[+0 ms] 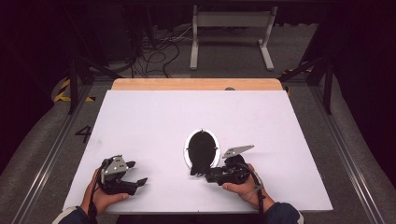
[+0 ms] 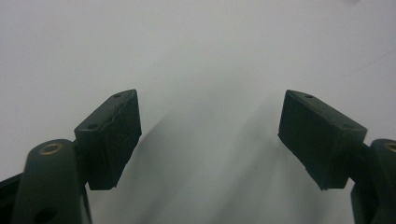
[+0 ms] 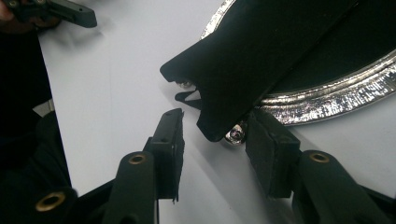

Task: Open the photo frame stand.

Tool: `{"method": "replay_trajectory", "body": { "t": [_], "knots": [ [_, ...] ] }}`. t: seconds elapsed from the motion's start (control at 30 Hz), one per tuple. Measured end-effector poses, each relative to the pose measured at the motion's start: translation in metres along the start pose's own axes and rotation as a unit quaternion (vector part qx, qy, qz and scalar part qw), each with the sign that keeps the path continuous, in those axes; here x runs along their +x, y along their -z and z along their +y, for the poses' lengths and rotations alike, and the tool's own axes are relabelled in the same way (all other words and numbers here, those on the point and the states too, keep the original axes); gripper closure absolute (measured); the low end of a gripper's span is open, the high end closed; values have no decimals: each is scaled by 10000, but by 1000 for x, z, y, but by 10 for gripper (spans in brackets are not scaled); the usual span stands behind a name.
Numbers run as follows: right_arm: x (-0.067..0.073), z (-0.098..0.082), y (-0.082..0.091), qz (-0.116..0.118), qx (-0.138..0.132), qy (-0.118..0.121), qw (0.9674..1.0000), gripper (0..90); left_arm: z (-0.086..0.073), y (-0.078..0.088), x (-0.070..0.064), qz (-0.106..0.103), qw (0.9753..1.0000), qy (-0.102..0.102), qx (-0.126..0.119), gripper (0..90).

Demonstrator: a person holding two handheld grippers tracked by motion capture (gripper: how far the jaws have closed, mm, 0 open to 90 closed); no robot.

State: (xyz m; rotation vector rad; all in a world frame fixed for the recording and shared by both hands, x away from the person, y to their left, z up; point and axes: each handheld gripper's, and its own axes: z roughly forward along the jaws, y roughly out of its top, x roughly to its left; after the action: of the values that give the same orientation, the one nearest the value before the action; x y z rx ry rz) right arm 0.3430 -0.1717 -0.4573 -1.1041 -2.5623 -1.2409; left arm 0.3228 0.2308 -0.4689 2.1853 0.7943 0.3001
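Oval mirror [image 1: 202, 148] with a silver rim lies near the middle of the white worktop [image 1: 154, 121], its long axis running away from the person, a black stand flap [image 3: 243, 60] folded over it and jutting past the near end. Right gripper [image 1: 208, 176] sits at that near end, jaws parted around the flap's corner, not pressing it. Left gripper [image 1: 135, 173] rests well apart to the left, jaws spread and empty. To do this well, I judge, centre the flap between the pads before closing.
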Motion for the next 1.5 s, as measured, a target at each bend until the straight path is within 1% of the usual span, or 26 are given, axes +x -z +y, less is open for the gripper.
{"method": "replay_trajectory", "body": {
  "t": [0.17, 0.2, 0.27, 0.33, 0.37, 0.4, 0.47, 0.57, 0.6, 0.63, 0.67, 0.73, 0.8, 0.87, 0.93, 0.97, 1.0, 1.03, 1.07, 1.1, 1.17, 1.2, 1.23, 1.27, 1.4, 1.5],
  "knots": [
    [-3, 1, -2, 167, -119, -195, 9996, 520, 3, -3, -2, -114, 9999, 27, 10, 215],
    [-4, 0, -2, 259, -157, -268, 9992, 519, 4, -4, -3, -165, 9998, 64, -4, 214],
    [-7, 0, -1, 330, -220, -398, 9984, 517, 8, -7, -3, -175, 9998, -9, 10, 214],
    [-8, 1, 1, 428, -360, -525, 9971, 515, 12, -10, -4, -229, 9997, -73, 11, 211],
    [-8, 1, 1, 471, -395, -588, 9964, 509, 14, -13, -5, -234, 9997, 0, 7, 211],
    [-8, 1, -1, 495, -434, -640, 9958, 506, 16, -15, -5, -241, 9997, -37, 5, 212],
    [-10, 1, -4, 529, -479, -748, 9946, 518, 23, -21, -5, -259, 9997, 12, -25, 220],
    [-14, 1, -6, 708, -620, -1054, 9900, 542, 35, -30, -6, -387, 9992, -2, -45, 221],
    [-16, 0, -5, 814, -709, -1199, 9869, 542, 40, -35, -8, -459, 9989, -13, -44, 221],
    [-16, 0, -5, 814, -709, -1199, 9869, 542, 40, -35, -8, -459, 9989, -13, -44, 225],
    [-17, -1, -5, 946, -814, -1385, 9825, 542, 46, -40, -9, -493, 9987, -86, -34, 225],
    [-17, -1, -5, 960, -928, -1521, 9793, 544, 55, -52, -12, -506, 9985, -190, 70, 230],
    [-16, 1, -7, 1012, -1012, -1625, 9763, 535, 63, -64, -15, -433, 9986, -209, 202, 252],
    [-17, 3, -11, 1070, -1104, -1716, 9731, 527, 69, -71, -16, -490, 9983, -193, 243, 253],
    [-18, 3, -12, 1027, -1161, -1776, 9718, 500, 75, -76, -16, -570, 9979, -198, 229, 254],
    [-19, 3, -12, 966, -1247, -1875, 9695, 485, 79, -77, -15, -596, 9978, -210, 179, 255],
    [-22, 3, -12, 1018, -1317, -1935, 9669, 478, 83, -78, -13, -619, 9978, -207, 133, 254],
    [-23, 4, -13, 1031, -1343, -1997, 9651, 476, 85, -80, -12, -677, 9976, -106, 134, 252],
    [-23, 5, -14, 1029, -1356, -2016, 9646, 476, 88, -83, -11, -731, 9972, -77, 152, 242],
    [-24, 5, -15, 1021, -1364, -2017, 9645, 478, 90, -87, -11, -745, 9970, -66, 194, 238],
    [-24, 6, -17, 1043, -1384, -2043, 9634, 484, 91, -90, -11, -737, 9971, -74, 175, 239],
    [-24, 7, -20, 1019, -1405, -2081, 9626, 489, 94, -95, -13, -775, 9967, -132, 226, 238],
    [-24, 7, -20, 1019, -1405, -2081, 9626, 489, 94, -95, -13, -775, 9967, -132, 226, 238],
    [-24, 7, -22, 1028, -1433, -2115, 9613, 492, 94, -97, -14, -778, 9965, -165, 252, 238],
    [-24, 9, -24, 1024, -1456, -2178, 9596, 527, 97, -101, -14, -831, 9962, -98, 243, 224],
    [-23, 10, -23, 986, -1430, -2105, 9620, 573, 97, -102, -12, -886, 9959, -40, 186, 217]
  ]
}}
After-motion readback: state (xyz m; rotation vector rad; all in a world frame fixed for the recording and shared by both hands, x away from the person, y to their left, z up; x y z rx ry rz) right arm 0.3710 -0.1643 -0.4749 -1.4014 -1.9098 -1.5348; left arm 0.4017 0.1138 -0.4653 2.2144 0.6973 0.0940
